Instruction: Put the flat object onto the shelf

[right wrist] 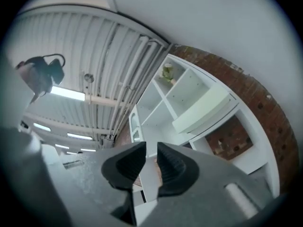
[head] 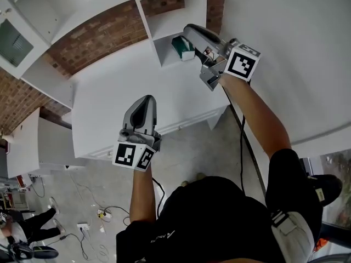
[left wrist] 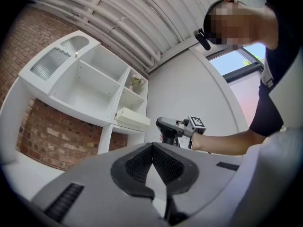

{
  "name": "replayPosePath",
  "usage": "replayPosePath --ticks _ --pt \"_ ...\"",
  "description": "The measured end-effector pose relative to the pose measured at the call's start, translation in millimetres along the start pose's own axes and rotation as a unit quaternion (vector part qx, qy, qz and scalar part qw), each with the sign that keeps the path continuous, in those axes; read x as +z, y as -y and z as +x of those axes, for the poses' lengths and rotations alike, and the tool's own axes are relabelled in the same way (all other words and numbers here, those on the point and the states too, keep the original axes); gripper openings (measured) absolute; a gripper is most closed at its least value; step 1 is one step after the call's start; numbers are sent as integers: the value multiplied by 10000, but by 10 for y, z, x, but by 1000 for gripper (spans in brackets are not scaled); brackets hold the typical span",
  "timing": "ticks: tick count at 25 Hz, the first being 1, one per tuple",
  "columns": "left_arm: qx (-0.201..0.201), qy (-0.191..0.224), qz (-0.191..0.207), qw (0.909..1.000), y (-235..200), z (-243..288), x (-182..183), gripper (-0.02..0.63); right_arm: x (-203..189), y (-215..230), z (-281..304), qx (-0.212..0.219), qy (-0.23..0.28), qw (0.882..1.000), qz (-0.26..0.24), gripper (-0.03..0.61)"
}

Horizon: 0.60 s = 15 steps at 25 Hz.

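Observation:
A flat pale box (left wrist: 132,118) lies on a ledge of the white shelf unit (left wrist: 90,86). It also shows in the right gripper view, flat box (right wrist: 203,110), and from above as a teal-edged flat box (head: 182,47) inside a compartment. My right gripper (head: 189,30) hovers just right of that box and apart from it. Its jaws (right wrist: 151,148) stand open by a narrow gap with nothing between them. My left gripper (head: 148,98) is held low over the white counter (head: 104,92), shut and empty, its pads (left wrist: 142,162) meeting at the tip.
A small plant (left wrist: 136,83) stands in an upper shelf compartment. Brick wall (head: 104,34) runs behind the shelf unit and a plain white wall (head: 296,48) lies to its right. Cables and a power strip (head: 82,226) lie on the floor, where another person (head: 22,229) stands at lower left.

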State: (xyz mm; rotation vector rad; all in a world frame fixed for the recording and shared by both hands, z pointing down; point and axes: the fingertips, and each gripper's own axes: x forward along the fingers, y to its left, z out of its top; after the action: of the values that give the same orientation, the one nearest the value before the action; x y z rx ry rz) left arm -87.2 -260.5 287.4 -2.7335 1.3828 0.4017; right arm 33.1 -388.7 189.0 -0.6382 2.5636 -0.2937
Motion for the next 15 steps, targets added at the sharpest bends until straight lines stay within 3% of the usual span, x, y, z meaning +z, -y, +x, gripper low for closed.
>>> replayPosePath --ticks 3,7,12,15 --pt "-125 41 -7 9999 73 -44 51 -2 -226 -366 -149 44 -204 9955 -923 45" --pt "-265 71 62 9996 164 -102 104 -2 -574 -846 -329 218 -464 9768 -2077 2" --pt "-450 25 323 9985 295 -208 109 -2 -972 -1188 -498 207 -702 9583 -2763 2" --pt "-555 10 402 9976 382 -276 108 -2 -1132 -1278 -596 108 -809 9538 -2891 2"
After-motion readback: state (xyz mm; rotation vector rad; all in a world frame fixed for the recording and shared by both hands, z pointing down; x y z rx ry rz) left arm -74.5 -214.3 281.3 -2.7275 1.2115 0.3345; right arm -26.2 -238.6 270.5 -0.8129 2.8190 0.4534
